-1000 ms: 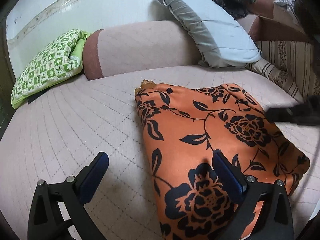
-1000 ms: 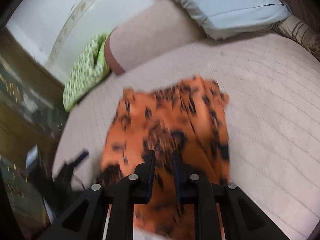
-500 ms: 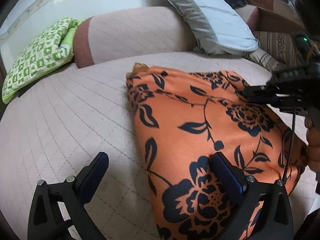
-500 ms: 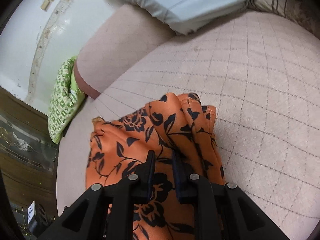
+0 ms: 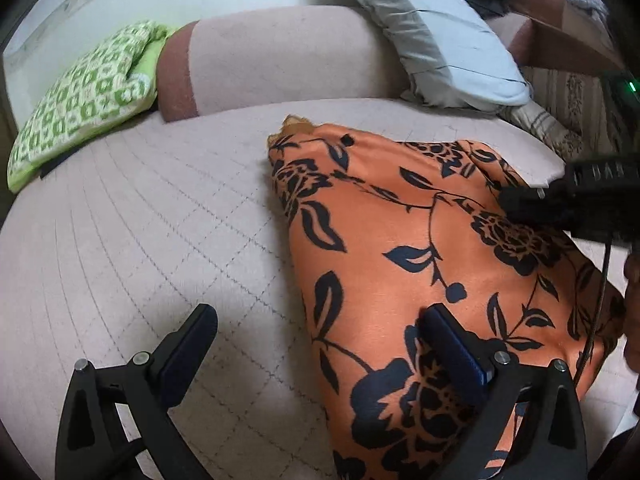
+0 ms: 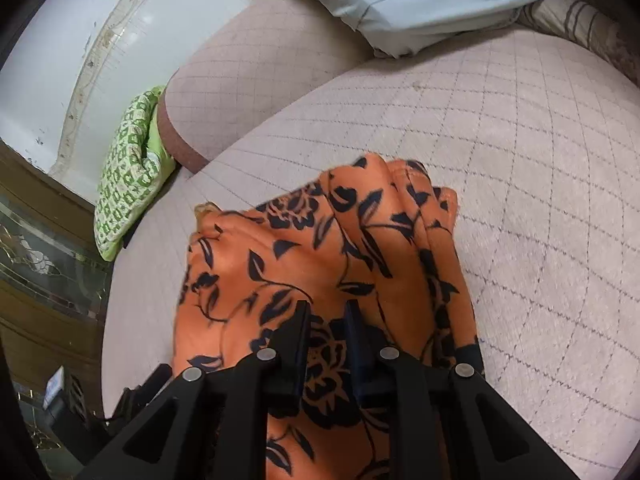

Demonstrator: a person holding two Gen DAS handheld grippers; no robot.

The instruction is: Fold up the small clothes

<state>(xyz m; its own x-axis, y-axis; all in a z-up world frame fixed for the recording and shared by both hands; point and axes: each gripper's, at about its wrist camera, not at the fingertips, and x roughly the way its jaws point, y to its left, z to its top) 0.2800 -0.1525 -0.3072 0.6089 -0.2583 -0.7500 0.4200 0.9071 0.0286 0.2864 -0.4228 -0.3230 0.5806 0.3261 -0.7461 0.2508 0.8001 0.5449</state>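
orange floral garment (image 5: 420,264) on bed (image 5: 140,240), centre to 4 o'clock. thin, soft, likely slippery; pinch at hem. right hand-held gripper (image 6: 326,316) clamps fabric fold; left hand-held gripper (image 5: 320,328) spread wide, empty.

An orange garment (image 5: 420,248) printed with black flowers and leaves lies on a pale quilted surface, partly folded over itself, one edge gathered into soft pleats (image 6: 400,208), its smooth upper layer slightly rumpled.
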